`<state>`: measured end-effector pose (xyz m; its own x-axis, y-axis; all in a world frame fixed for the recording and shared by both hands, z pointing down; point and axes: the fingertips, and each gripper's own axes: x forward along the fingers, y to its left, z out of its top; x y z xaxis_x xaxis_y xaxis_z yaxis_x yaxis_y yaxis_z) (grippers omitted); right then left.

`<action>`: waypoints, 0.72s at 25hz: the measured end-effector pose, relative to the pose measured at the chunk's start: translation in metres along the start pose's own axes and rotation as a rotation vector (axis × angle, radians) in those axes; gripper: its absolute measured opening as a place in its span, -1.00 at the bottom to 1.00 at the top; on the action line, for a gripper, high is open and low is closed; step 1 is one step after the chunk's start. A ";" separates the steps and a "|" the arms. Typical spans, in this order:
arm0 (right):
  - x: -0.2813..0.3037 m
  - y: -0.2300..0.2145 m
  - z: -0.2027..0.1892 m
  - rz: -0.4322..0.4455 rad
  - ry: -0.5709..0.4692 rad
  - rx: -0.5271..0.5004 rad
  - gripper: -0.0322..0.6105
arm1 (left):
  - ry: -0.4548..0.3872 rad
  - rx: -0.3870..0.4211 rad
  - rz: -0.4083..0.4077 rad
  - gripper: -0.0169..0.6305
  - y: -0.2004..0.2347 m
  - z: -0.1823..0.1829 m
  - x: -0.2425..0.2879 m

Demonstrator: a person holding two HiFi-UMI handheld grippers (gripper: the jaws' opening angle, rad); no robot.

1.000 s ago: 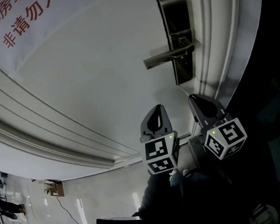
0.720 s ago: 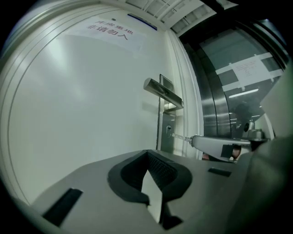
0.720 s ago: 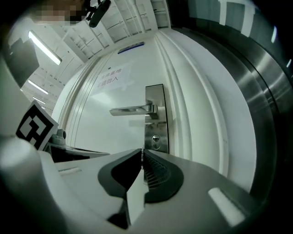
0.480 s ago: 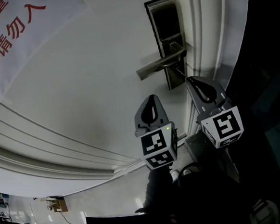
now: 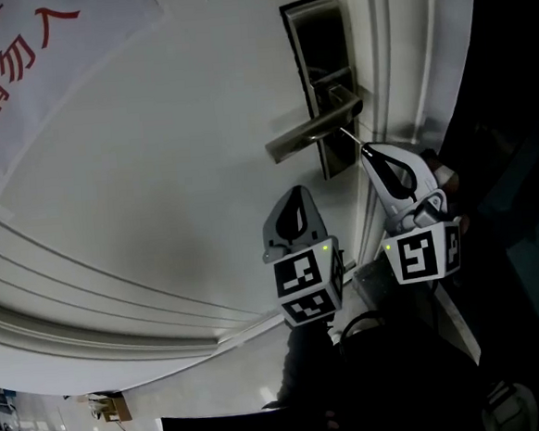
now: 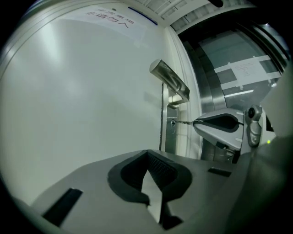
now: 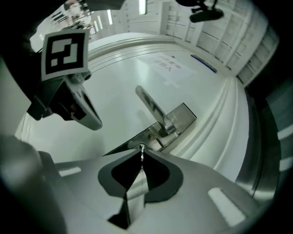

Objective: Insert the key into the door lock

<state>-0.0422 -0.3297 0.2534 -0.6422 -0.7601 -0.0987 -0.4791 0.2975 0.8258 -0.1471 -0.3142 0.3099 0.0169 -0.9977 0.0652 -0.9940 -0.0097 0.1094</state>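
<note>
A: Head view?
B: Right gripper (image 5: 369, 154), right of centre, points key (image 5: 350, 138) at lock (image 5: 338, 163) under handle (image 5: 305, 137). Left gripper (image 5: 293, 197) sits lower, centre frame, before door (image 5: 155, 172).
A: Left gripper view?
B: Its fingers (image 6: 162, 169) closed, empty.
A: Right gripper view?
B: Its fingers (image 7: 157, 173) clenched on key; tip meets lock, centre frame.

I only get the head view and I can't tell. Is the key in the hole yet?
Observer: In the left gripper view, side-on, the tip of the key reaches the keyhole, with most of the blade outside.
Operator: Is it held tight?
Observer: The right gripper view shows the right gripper pinching it between its fingers.
Operator: What's the other gripper doing?
Observer: The left gripper is shut, with nothing between its fingers.
</note>
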 end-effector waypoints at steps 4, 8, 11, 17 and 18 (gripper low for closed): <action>0.002 0.008 -0.001 -0.003 0.030 -0.185 -0.86 | 0.011 -0.014 -0.009 -0.94 0.002 -0.005 0.001; 0.005 0.009 -0.003 -0.020 0.058 -0.287 -0.86 | 0.012 -0.022 -0.012 -0.94 0.004 -0.006 0.001; 0.008 0.009 -0.004 -0.021 0.083 -0.349 -0.86 | 0.017 -0.016 -0.013 -0.94 0.004 -0.008 0.000; 0.012 0.009 -0.004 -0.003 0.121 -0.423 -0.86 | 0.026 -0.012 -0.018 -0.94 0.003 -0.012 -0.001; 0.013 0.010 -0.003 0.000 0.125 -0.427 -0.86 | 0.028 -0.010 -0.021 -0.94 0.002 -0.012 -0.001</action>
<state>-0.0529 -0.3384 0.2619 -0.5528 -0.8317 -0.0527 -0.1720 0.0520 0.9837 -0.1479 -0.3122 0.3225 0.0412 -0.9950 0.0908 -0.9922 -0.0301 0.1210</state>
